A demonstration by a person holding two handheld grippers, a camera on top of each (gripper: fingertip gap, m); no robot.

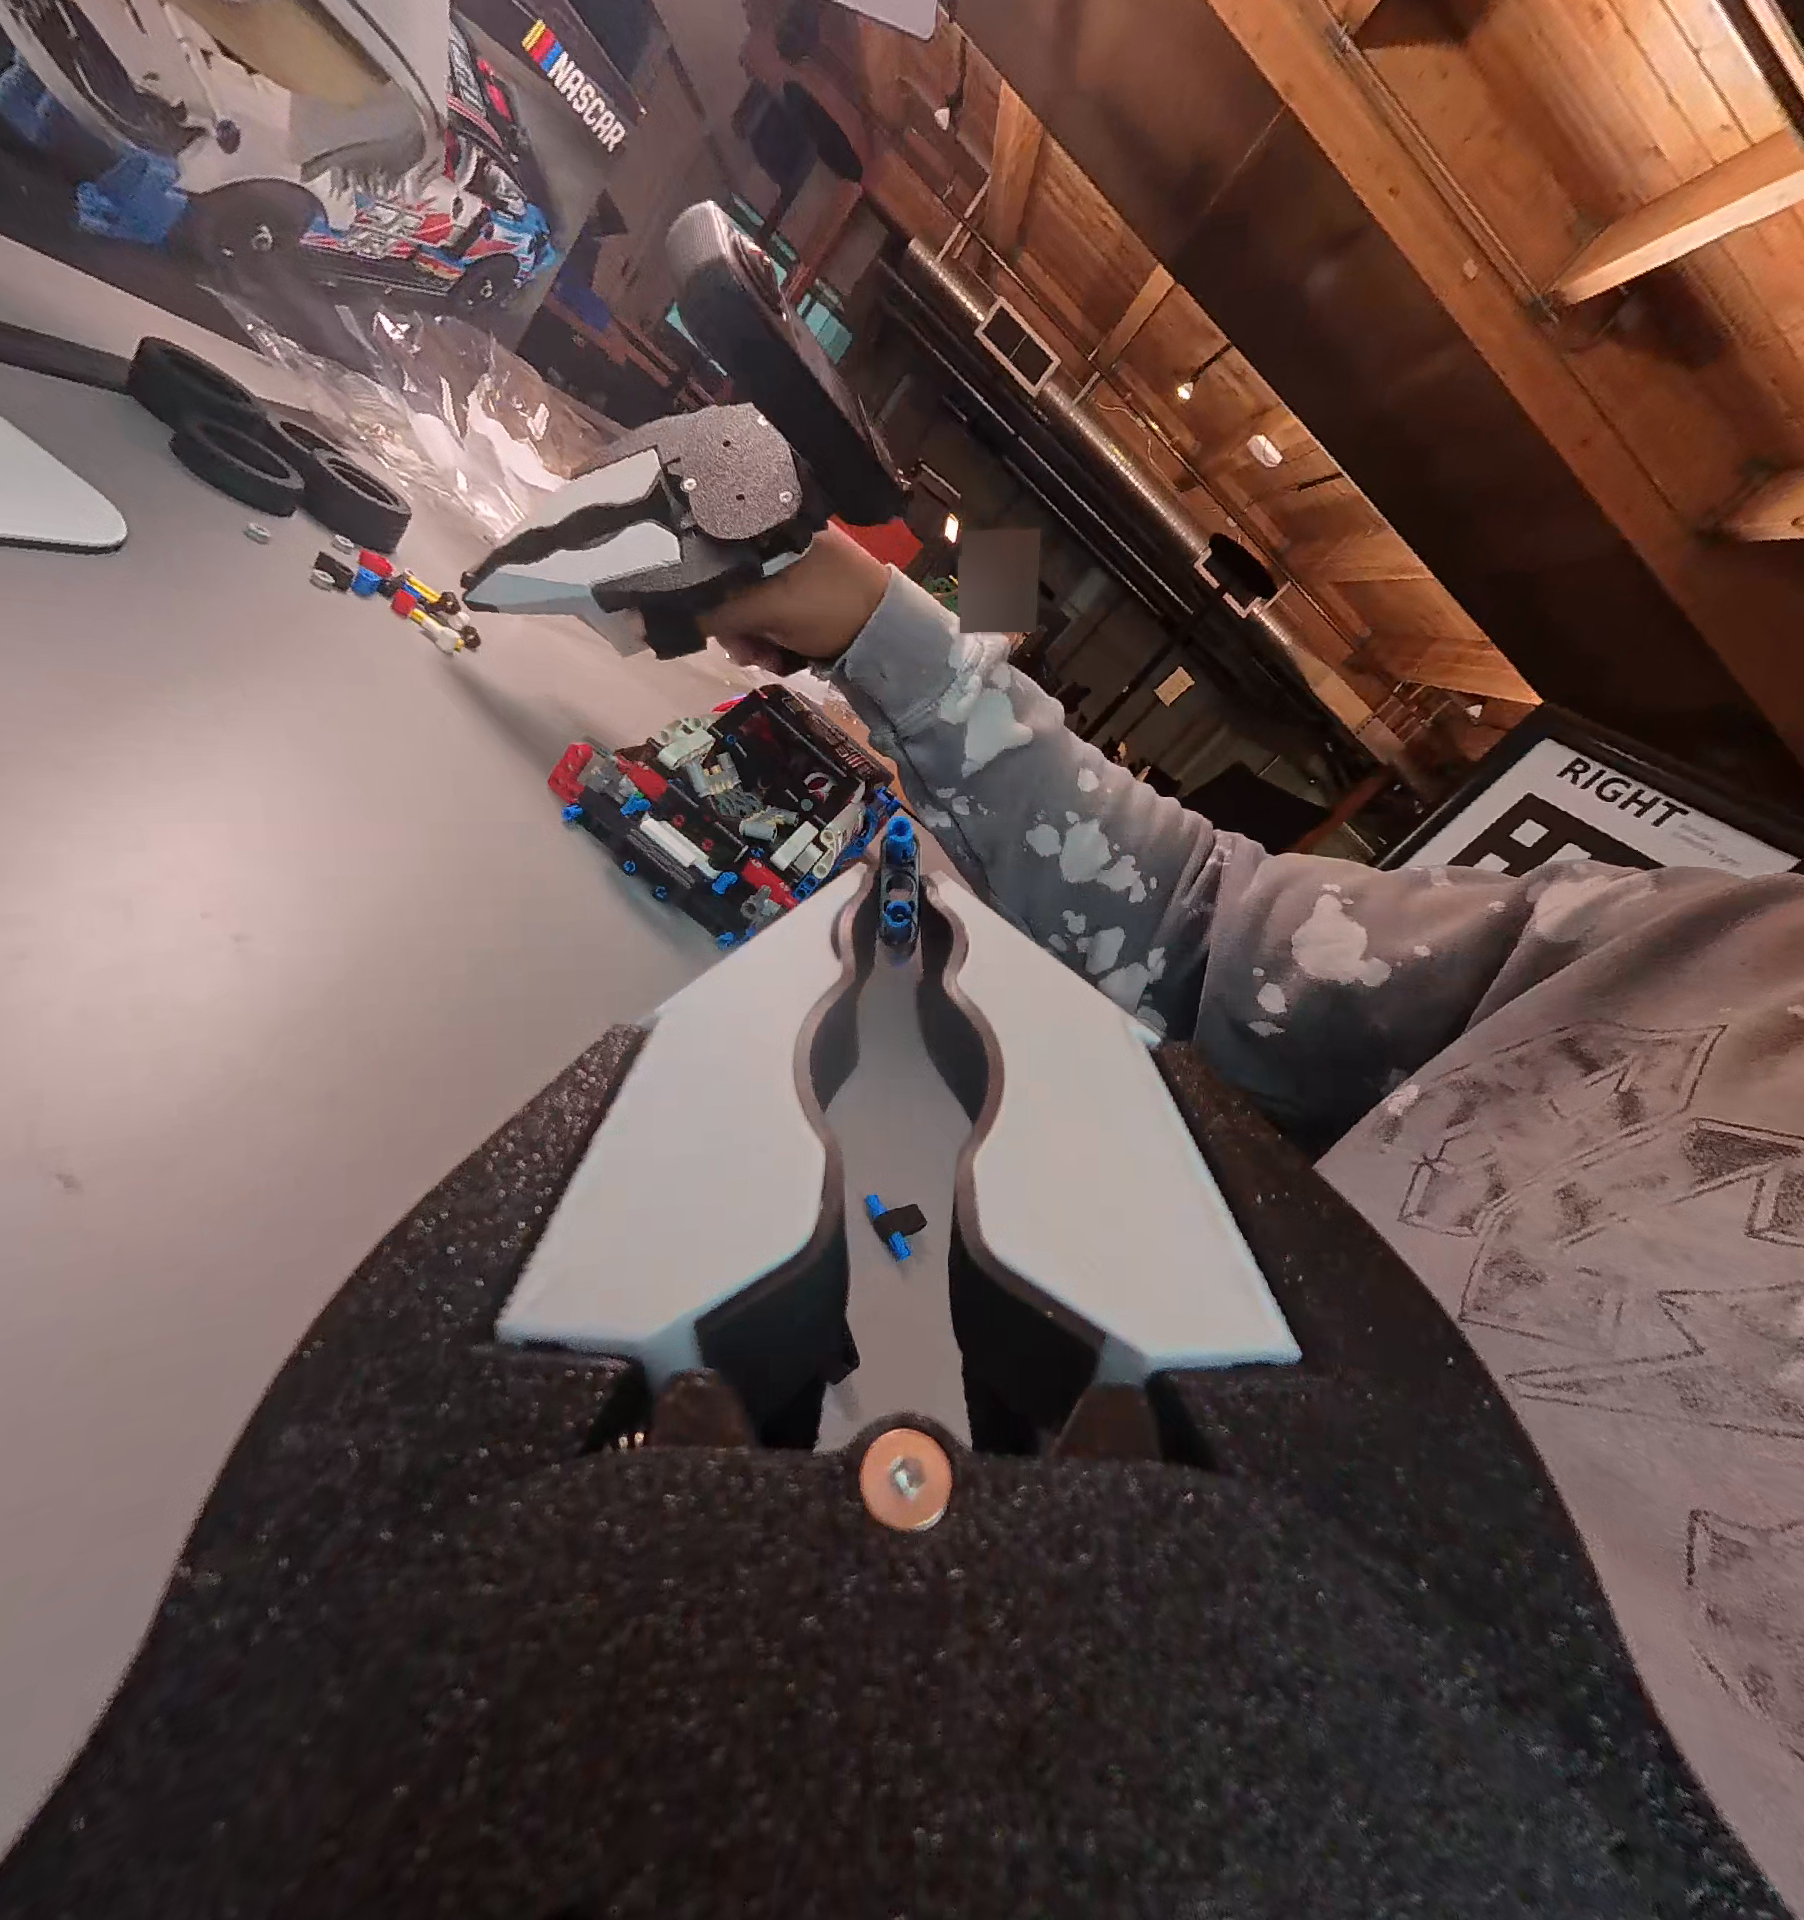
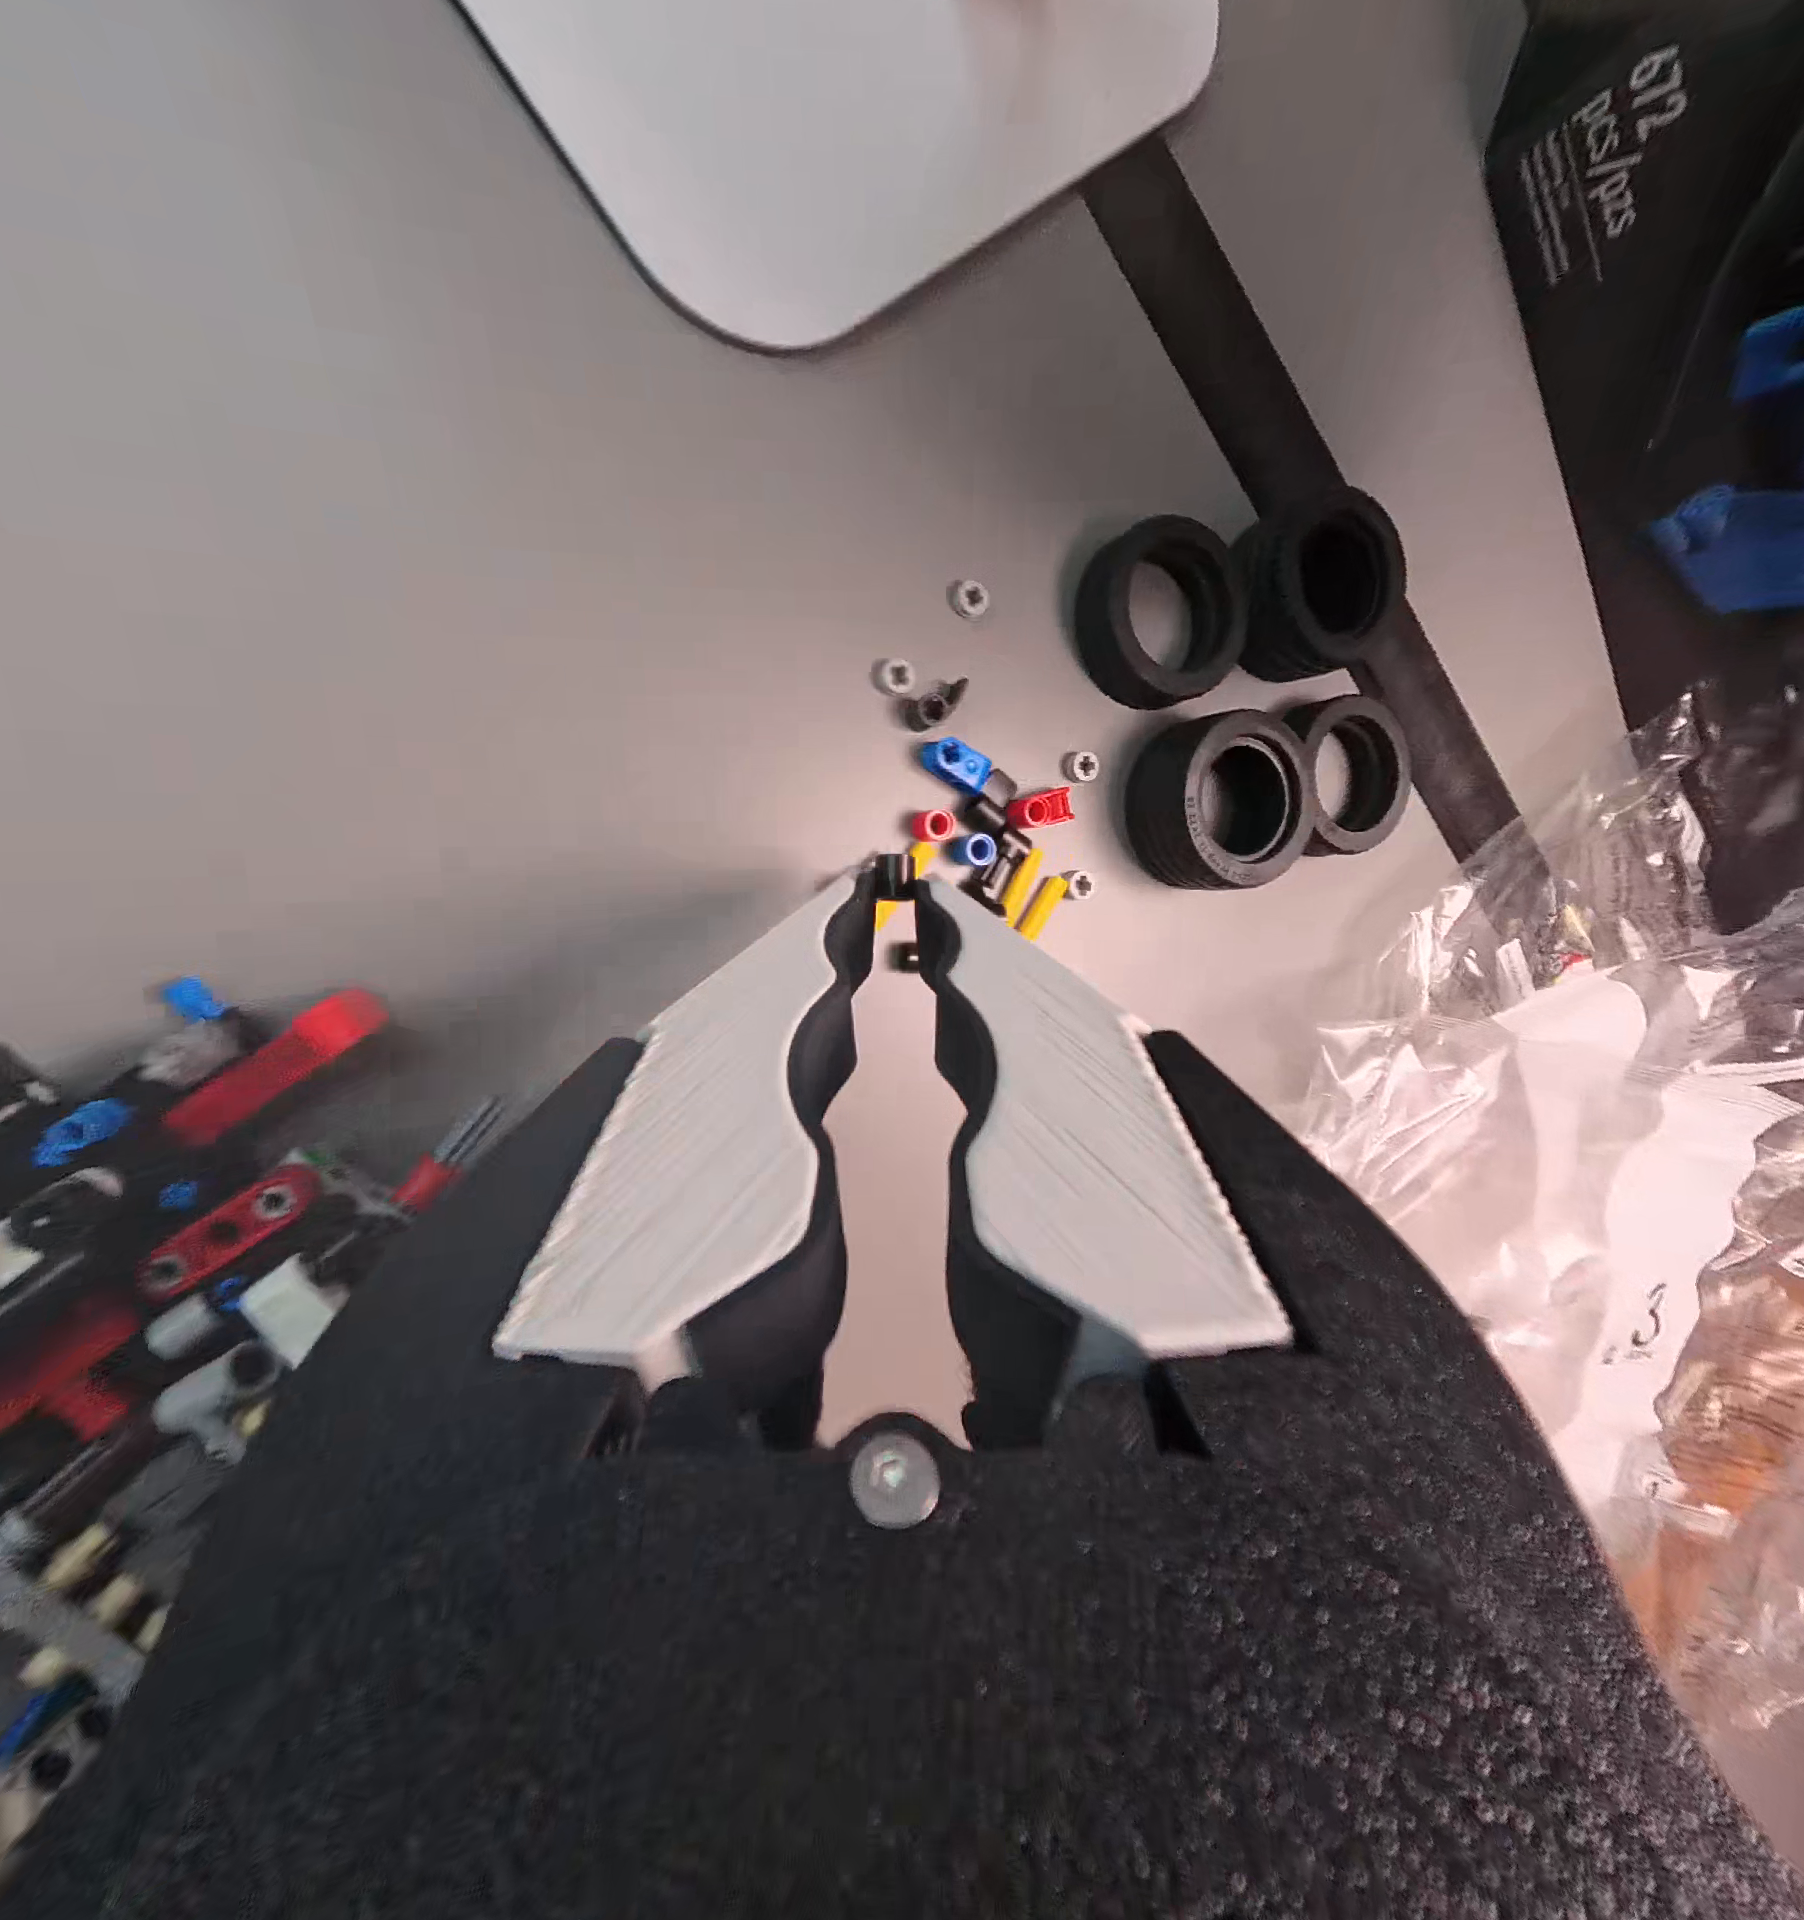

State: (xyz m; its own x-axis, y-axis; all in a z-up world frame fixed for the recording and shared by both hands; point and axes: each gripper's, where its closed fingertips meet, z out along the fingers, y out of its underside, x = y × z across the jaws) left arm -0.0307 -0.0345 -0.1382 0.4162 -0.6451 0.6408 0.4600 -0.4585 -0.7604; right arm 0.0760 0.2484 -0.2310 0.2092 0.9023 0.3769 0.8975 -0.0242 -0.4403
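Note:
My left gripper (image 1: 899, 902) is shut on a short black beam with blue pins (image 1: 897, 878) and holds it above the table, next to a part-built toy car chassis (image 1: 721, 810). A loose blue and black connector (image 1: 895, 1226) lies on the table below the fingers. My right gripper (image 2: 893, 885) is shut on a small black piece (image 2: 890, 871) at the near edge of a pile of small coloured parts (image 2: 991, 831). It also shows in the left wrist view (image 1: 482, 601), held by a hand, tips down at that pile (image 1: 399, 592).
Several black tyres (image 2: 1241, 717) lie beyond the pile, also in the left wrist view (image 1: 254, 447). Clear plastic bags (image 2: 1552, 1143) are on the right. A flat monitor-stand base (image 2: 856, 135) and a dark product box (image 1: 524, 145) stand at the back. The chassis (image 2: 150, 1195) lies left. Tip to tip, the grippers are about 30 cm apart.

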